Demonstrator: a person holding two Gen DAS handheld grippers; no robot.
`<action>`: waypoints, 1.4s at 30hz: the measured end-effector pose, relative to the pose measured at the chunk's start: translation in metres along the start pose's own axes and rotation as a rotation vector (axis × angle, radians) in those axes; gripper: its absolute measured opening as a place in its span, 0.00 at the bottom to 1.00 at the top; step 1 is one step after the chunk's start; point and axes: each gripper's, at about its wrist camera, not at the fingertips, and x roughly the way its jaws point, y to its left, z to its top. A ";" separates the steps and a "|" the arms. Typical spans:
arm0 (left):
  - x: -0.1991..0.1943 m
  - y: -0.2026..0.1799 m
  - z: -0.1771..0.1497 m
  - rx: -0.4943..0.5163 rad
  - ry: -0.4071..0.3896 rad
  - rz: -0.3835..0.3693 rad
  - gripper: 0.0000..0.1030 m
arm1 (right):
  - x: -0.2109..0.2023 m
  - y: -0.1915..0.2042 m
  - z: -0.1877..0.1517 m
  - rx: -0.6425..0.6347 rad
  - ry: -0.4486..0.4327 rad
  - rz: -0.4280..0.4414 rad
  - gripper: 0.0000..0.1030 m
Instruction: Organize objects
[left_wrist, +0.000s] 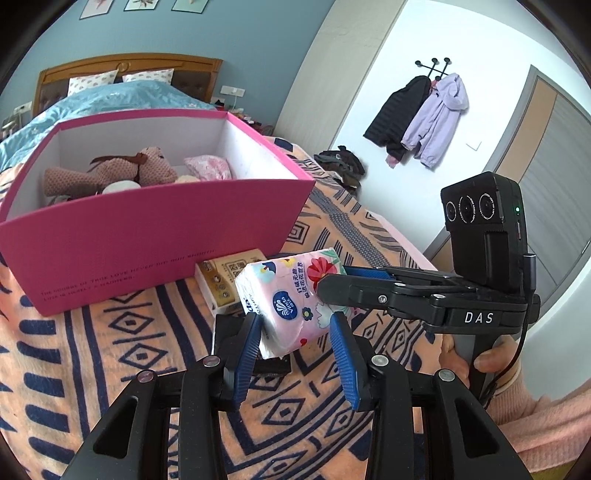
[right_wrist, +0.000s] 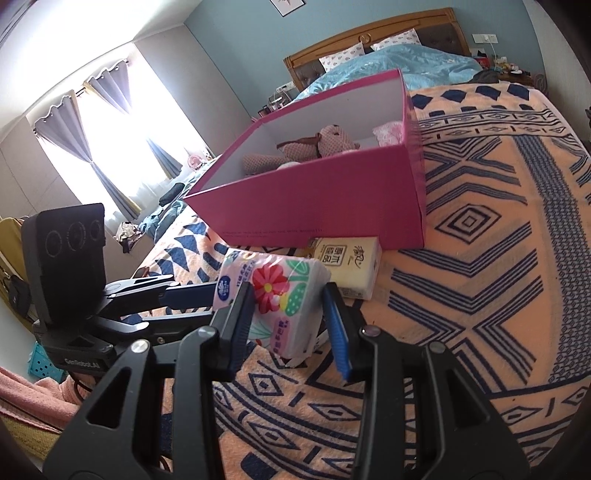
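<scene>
While two tools (left_wrist: 295, 332) (right_wrist: 288, 314) clamp one tissue pack (left_wrist: 284, 291), one yellow pack (right_wrist: 354, 266), one box (left_wrist: 147, 229)

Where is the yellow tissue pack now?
In both views the yellow tissue pack lies on the blanket, against the pink box's front wall, behind the floral pack.

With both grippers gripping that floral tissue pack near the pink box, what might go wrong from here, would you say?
1. The floral tissue pack is soft; held by the left gripper and right gripper from different sides, it may buckle or slip if they part.
2. The pink box has a tall near wall, so the pack could catch the rim.
3. The yellow tissue pack lies right beside it and might get knocked.
</scene>
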 end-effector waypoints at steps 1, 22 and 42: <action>-0.001 0.000 0.001 0.002 -0.003 0.002 0.37 | -0.001 0.000 0.001 -0.001 -0.003 0.000 0.40; -0.008 -0.012 0.022 0.037 -0.052 0.016 0.37 | -0.017 0.008 0.021 -0.048 -0.057 -0.011 0.40; -0.010 -0.015 0.038 0.051 -0.076 0.022 0.37 | -0.027 0.012 0.039 -0.088 -0.094 -0.014 0.41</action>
